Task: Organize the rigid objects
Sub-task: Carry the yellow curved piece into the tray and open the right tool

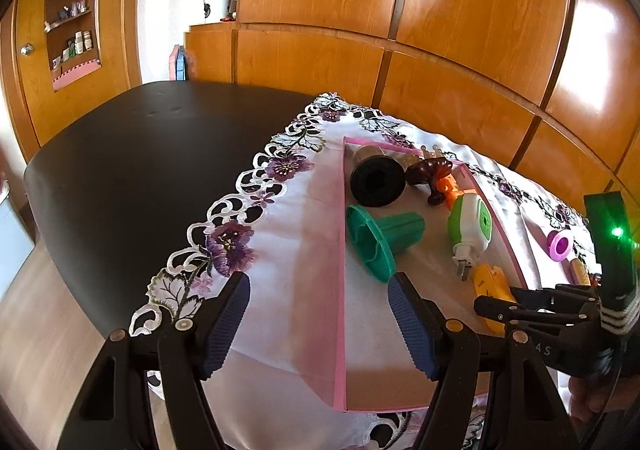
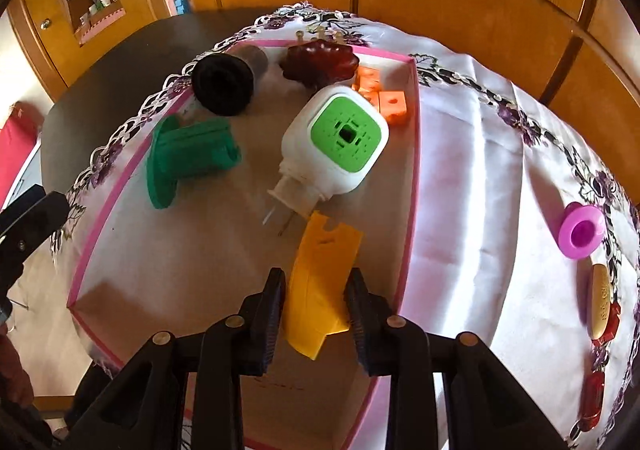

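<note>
Both right tongs clamp the yellow piece over the pink-rimmed tray; left tongs gape apart.

The left gripper hangs with its blue-padded jaws spread wide and nothing between them, over the near-left wall of the pink tray. The right gripper – above that tray's near part – clamps the yellow piece.

dark table, embroidered white cloth
</note>
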